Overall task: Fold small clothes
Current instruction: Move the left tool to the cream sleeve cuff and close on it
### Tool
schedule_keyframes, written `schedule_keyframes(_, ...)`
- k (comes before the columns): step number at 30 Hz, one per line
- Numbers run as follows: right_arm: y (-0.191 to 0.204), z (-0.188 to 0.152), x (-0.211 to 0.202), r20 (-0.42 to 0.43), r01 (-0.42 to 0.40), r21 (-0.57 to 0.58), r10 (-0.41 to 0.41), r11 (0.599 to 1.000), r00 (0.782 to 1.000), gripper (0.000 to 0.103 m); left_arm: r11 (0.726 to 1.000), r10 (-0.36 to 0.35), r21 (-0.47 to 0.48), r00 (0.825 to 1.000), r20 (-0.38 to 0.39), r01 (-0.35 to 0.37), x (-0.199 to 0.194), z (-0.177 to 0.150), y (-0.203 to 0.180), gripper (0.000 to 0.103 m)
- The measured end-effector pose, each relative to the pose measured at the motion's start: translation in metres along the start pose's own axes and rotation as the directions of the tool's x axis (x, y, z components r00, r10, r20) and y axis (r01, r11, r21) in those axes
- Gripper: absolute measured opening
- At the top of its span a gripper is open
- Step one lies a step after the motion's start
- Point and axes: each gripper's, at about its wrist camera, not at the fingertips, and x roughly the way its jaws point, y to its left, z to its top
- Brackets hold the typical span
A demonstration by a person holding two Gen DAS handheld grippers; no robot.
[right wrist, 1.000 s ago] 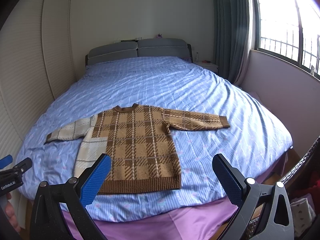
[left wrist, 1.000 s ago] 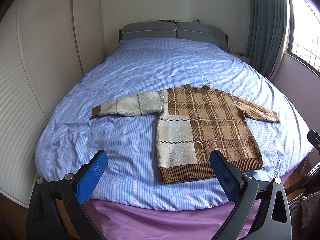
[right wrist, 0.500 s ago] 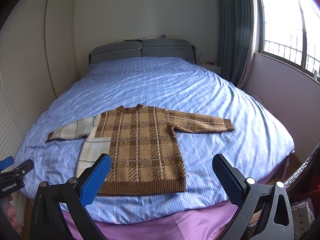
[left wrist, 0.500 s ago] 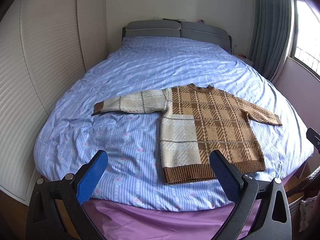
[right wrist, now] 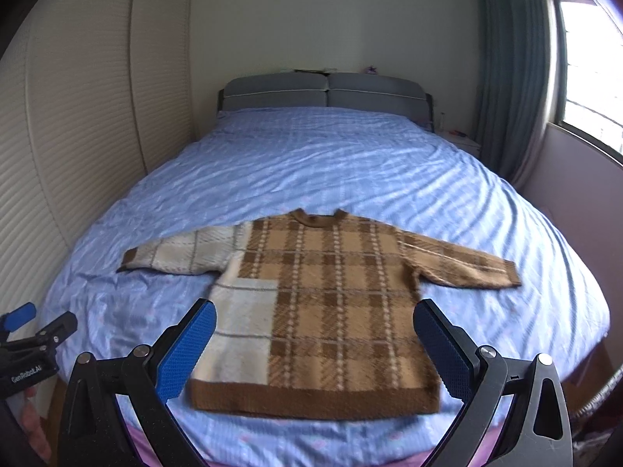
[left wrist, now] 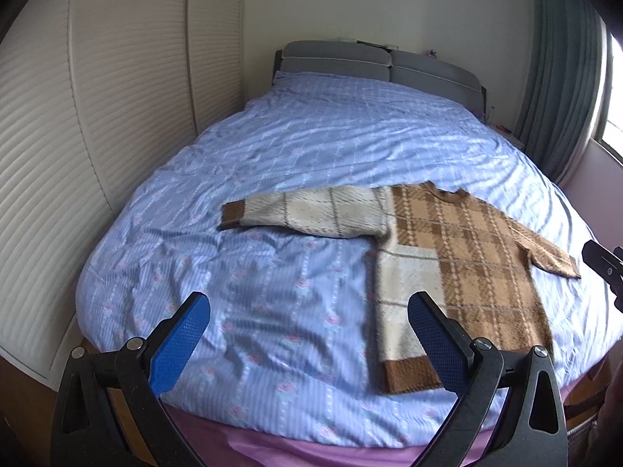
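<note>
A small brown and cream plaid sweater (right wrist: 323,299) lies flat on the bed, front up, both sleeves spread out, hem toward me. In the left wrist view the sweater (left wrist: 459,268) is to the right, with its cream sleeve (left wrist: 307,214) stretched left. My left gripper (left wrist: 309,334) is open and empty, above the bedspread left of the sweater's hem. My right gripper (right wrist: 313,344) is open and empty, above the lower body of the sweater. Neither touches the cloth.
The bed has a blue striped bedspread (right wrist: 331,155) over a purple sheet (left wrist: 311,451) and a grey headboard (right wrist: 327,91). A ribbed wardrobe (left wrist: 97,116) stands along the left. A curtain (right wrist: 510,78) and window are at the right. The left gripper's body (right wrist: 31,346) shows at the right view's left edge.
Both grippers have moved forward toward the bed. The left view has swung left, so the sweater now sits further right in it. Both stay open.
</note>
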Motion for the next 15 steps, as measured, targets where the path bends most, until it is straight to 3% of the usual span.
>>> schedule_keyframes(5,0.053,0.018,0.034,0.012,-0.052,-0.044,0.052,0.998,0.999,0.102,0.998,0.047,-0.043,0.999,-0.002,-0.047,0.034,0.014,0.042,0.103)
schedule_keyframes(15,0.145,0.037,0.108,0.014,-0.113,-0.047,0.114,0.992,0.993,0.102,0.993,0.058,-0.098,0.998,-0.014,-0.059,0.123,0.051,0.126,0.082)
